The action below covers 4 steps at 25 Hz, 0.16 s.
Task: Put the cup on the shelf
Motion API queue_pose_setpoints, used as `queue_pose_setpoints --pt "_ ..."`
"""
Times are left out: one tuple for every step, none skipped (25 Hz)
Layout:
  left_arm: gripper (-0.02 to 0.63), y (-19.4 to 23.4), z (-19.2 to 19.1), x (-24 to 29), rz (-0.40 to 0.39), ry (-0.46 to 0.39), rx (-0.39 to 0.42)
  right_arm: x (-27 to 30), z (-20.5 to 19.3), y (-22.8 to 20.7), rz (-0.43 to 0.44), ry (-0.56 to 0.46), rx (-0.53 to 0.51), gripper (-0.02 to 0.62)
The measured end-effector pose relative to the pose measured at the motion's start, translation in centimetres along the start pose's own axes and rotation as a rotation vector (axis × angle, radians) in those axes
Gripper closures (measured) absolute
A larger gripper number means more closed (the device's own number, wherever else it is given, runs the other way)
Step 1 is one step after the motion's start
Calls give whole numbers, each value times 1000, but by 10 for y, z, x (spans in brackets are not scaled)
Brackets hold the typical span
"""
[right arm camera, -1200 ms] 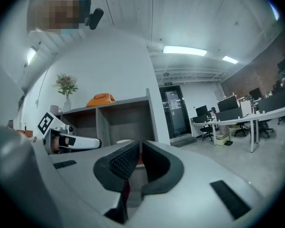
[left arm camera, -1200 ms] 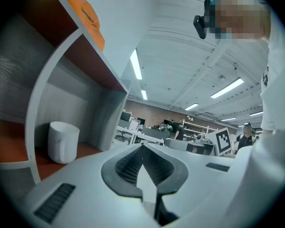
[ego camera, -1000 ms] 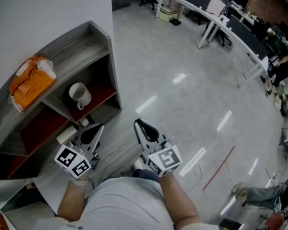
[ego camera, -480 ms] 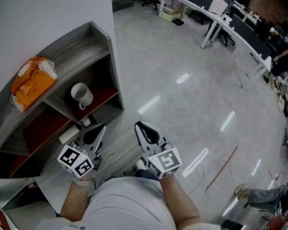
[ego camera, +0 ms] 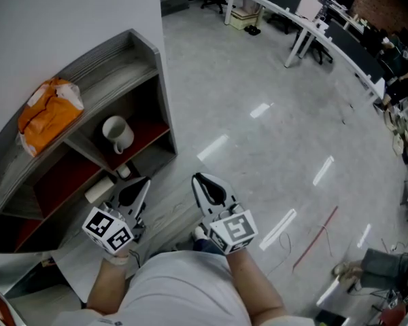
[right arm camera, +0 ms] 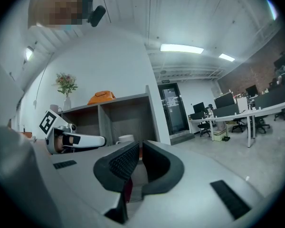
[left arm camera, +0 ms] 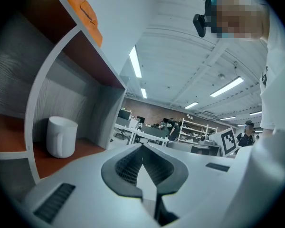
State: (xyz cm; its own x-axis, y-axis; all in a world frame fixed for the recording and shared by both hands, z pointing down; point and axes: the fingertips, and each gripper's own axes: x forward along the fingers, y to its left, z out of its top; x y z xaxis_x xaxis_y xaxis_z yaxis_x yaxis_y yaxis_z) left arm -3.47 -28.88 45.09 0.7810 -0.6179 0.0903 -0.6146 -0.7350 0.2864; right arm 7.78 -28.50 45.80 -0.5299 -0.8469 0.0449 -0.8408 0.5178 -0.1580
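A white cup (ego camera: 115, 133) with a handle stands upright in the red-floored right compartment of the grey shelf (ego camera: 139, 53). It also shows in the left gripper view as the cup (left arm camera: 61, 136) and, small, in the right gripper view behind the jaws as the cup (right arm camera: 126, 138). My left gripper (ego camera: 139, 182) hangs below and in front of the shelf, apart from the cup, shut and empty. My right gripper (ego camera: 198, 178) is held beside it over the floor, also shut with nothing in it. In their own views the left gripper (left arm camera: 142, 147) and the right gripper (right arm camera: 137, 147) have their jaws together.
An orange bag (ego camera: 47, 114) lies on top of the shelf. A white roll (ego camera: 98, 190) sits on the lower level near my left gripper. Long white desks with chairs (ego camera: 292, 12) line the far side. A red cable (ego camera: 313, 240) lies on the grey floor.
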Motion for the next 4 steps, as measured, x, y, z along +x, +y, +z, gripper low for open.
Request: queue_pose_setpoints --pt "591 0 0 -1 -2 0 1 0 0 1 1 -2 0 561" --pt "591 0 -1 -1 -3 0 2 0 0 2 2 -4 1 561" --pt "591 -1 -1 -2 -3 -1 2 -1 0 3 4 -5 2 561" --pt "591 -1 -1 -2 -3 -1 3 -1 0 4 5 -6 3 561"
